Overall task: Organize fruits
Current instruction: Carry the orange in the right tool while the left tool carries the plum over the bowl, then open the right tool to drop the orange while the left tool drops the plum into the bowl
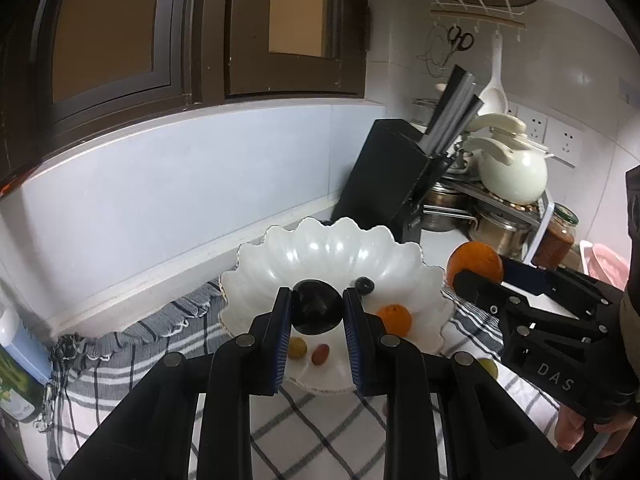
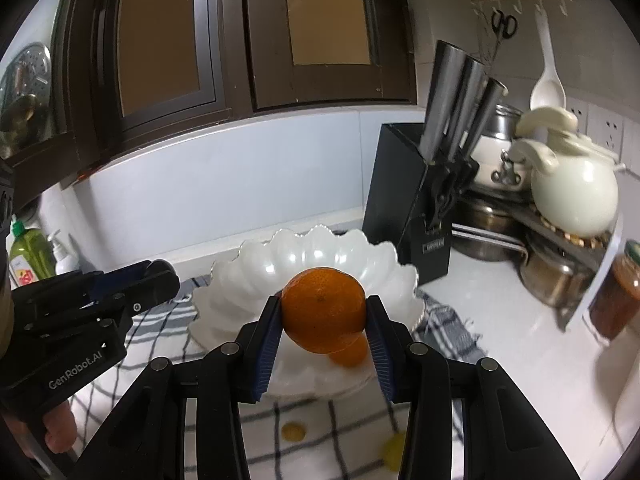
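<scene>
A white scalloped bowl [image 1: 332, 248] sits on a checked cloth [image 1: 320, 420]. My left gripper [image 1: 317, 309] is shut on a dark purple fruit [image 1: 317, 312] and holds it over the bowl. In the bowl lie a small orange [image 1: 394, 319], a dark berry [image 1: 364, 285], a yellow-green grape [image 1: 298, 347] and a reddish grape [image 1: 321, 354]. My right gripper [image 2: 323, 312] is shut on a large orange [image 2: 323, 309] above the bowl [image 2: 320, 252]; the small orange [image 2: 352, 354] shows beneath it. The right gripper with its orange [image 1: 476, 266] also shows in the left wrist view.
A black knife block [image 2: 416, 204] stands behind the bowl. Pots, a cream teapot [image 2: 572, 196] and a jar [image 2: 616, 300] fill the right corner. Small yellow fruits [image 2: 294, 431] lie on the cloth [image 2: 300, 420]. Bottles [image 2: 28, 256] stand far left.
</scene>
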Motion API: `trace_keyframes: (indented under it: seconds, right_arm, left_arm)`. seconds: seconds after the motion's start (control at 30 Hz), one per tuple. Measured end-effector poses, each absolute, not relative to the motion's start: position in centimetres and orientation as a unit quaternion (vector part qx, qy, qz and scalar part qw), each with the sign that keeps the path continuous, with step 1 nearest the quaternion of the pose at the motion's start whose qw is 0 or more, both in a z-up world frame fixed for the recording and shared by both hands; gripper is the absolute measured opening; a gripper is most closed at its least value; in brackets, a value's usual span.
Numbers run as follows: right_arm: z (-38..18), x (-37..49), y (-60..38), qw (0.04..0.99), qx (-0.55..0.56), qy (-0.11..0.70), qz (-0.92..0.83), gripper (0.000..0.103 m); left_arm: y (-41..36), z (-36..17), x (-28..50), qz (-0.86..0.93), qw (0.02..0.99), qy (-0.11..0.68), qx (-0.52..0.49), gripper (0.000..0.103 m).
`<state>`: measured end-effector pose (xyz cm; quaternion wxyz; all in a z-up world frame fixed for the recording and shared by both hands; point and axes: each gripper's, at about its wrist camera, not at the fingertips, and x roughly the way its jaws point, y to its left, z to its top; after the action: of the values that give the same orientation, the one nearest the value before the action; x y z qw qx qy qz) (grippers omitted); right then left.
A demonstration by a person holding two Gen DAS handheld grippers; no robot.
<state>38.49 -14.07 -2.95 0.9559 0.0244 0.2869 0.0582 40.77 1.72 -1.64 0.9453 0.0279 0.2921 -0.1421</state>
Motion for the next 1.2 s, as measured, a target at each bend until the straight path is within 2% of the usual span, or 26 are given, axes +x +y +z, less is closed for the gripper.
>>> trace_keyframes:
  seconds: [0.43,1.2]
  right_arm:
    - [-4.8,44.6,-14.9,0.939,0.017,0.339,0.059,0.043]
    - [-10.9,51.2,-16.4,0.9,0.023,0.433,0.05,0.043]
  left_arm:
    - [1.1,-3.1,45.9,-0.133,0.936,0.326,0.027,0.026]
    - [-0.7,-9.3,52.8,-0.108,0.899,0.423,0.033,0.026]
